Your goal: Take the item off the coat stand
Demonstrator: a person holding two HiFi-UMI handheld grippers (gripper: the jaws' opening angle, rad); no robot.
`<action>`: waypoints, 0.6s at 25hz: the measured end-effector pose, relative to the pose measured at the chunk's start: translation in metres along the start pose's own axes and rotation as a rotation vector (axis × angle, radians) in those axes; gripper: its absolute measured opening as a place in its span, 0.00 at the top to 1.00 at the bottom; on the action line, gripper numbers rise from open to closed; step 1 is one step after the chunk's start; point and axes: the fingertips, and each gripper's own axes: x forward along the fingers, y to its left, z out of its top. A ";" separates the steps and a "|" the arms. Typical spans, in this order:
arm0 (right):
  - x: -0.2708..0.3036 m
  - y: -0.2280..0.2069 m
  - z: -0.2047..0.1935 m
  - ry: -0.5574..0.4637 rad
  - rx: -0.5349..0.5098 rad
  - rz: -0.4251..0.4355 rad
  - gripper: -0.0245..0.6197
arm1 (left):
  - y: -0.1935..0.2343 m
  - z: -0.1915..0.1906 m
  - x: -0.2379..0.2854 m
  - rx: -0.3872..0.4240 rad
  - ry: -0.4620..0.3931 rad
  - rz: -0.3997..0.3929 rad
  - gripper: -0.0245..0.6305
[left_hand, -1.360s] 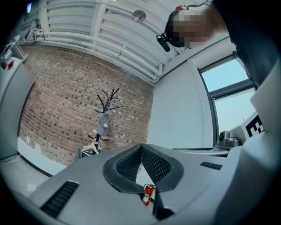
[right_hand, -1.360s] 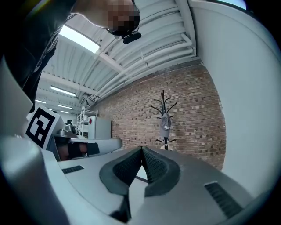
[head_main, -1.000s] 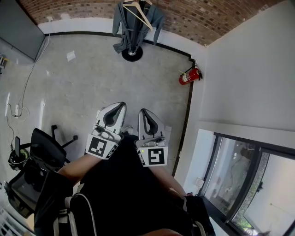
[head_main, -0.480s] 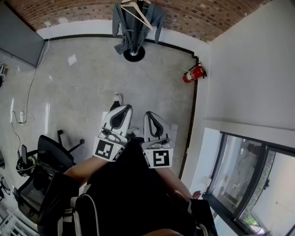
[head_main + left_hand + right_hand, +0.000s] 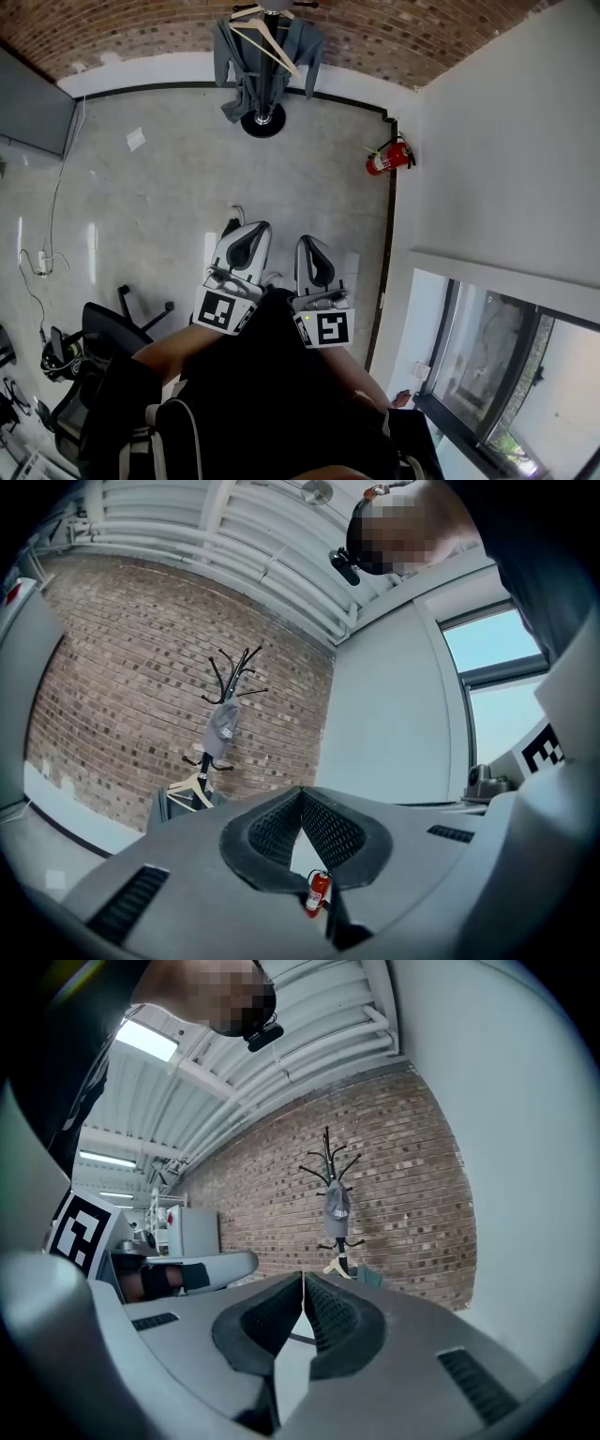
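Left gripper (image 5: pixel 254 228), right gripper (image 5: pixel 306 241): jaws closed, empty. Coat stand (image 5: pixel 262 121) well apart; chair (image 5: pixel 101 327) left.

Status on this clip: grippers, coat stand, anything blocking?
Left gripper shut, empty; right gripper shut, empty. Cap and coat on coat stand, well ahead, untouched. Nothing blocking the path.

Brick wall (image 5: pixel 394 33) red-brown; cap (image 5: pixel 221 731) grey; jacket (image 5: pixel 239 66) darker grey; coat stand (image 5: pixel 277 127) black; fire extinguisher (image 5: pixel 382 159) red; floor (image 5: pixel 169 187) pale grey.
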 end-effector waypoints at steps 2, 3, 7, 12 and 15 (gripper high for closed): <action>0.016 -0.011 0.007 -0.010 -0.019 -0.036 0.93 | 0.016 0.006 0.012 0.006 -0.003 0.005 0.93; 0.024 -0.015 0.010 -0.011 -0.026 -0.049 0.93 | 0.022 0.009 0.016 0.031 -0.004 0.003 0.93; 0.067 -0.025 0.011 0.006 0.003 -0.065 0.93 | 0.048 0.024 0.036 0.126 -0.007 -0.029 0.93; 0.140 -0.008 0.012 0.097 -0.020 -0.008 0.93 | 0.101 0.040 0.061 0.070 0.003 -0.047 0.93; 0.174 -0.003 0.029 0.059 -0.043 -0.006 0.93 | 0.133 0.050 0.077 0.043 0.002 -0.040 0.93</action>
